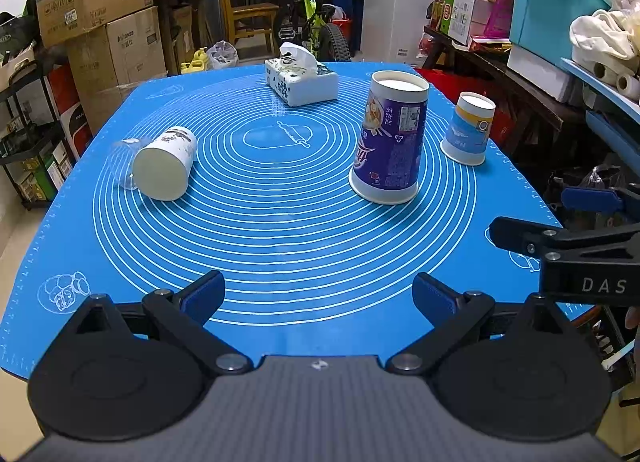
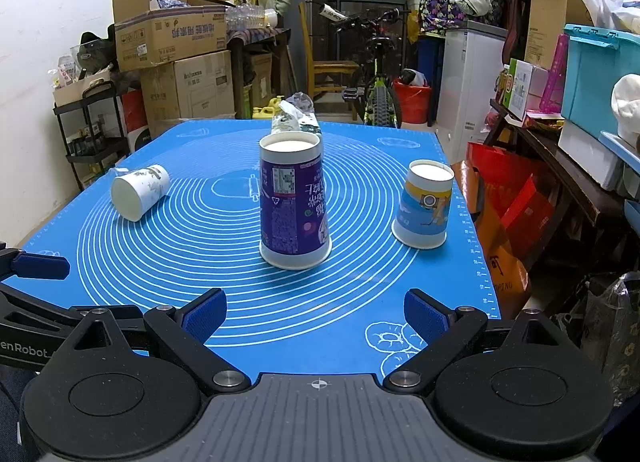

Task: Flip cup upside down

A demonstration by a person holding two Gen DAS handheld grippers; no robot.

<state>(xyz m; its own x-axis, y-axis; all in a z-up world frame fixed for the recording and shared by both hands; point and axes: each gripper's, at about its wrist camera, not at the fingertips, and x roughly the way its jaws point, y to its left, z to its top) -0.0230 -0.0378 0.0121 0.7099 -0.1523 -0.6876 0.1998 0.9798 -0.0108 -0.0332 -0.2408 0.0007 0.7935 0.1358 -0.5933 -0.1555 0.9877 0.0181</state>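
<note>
Cups of paper stand and lie on the blue mat (image 1: 280, 221) that covers the worktop. From the left wrist view, the white cup (image 1: 166, 167) lies on its side at the left of the mat, its flat base toward the camera, and a clear plastic cup (image 1: 122, 161) lies just behind it, touching or nearly so. The tall purple cup (image 1: 390, 141) stands mouth down right of centre, base up. The small blue cup (image 1: 468, 127) stands mouth down farther right, near the mat's edge and apart from the purple one. A tissue box (image 1: 300, 79) sits at the far middle. The left hand-held gripper (image 1: 318, 298) hovers low over the near edge with its jaws spread wide and nothing between them. The right hand-held gripper (image 1: 560, 217) reaches in at the right border, jaws parted, grasping nothing. Nothing lies between the left gripper and the white cup.

From the right wrist view, the purple cup (image 2: 294, 203) stands directly ahead, partly hiding the tissue box (image 2: 296, 119) behind it. The blue cup (image 2: 424, 203) is to its right, the white cup (image 2: 140, 191) well off to the left on its side. The right hand-held gripper (image 2: 316, 316) is released, empty, near the mat's front edge. A finger of the left hand-held gripper (image 2: 40, 266) shows at the left border. Cardboard boxes (image 2: 172, 37) and a bicycle (image 2: 376, 73) crowd the room beyond.
</note>
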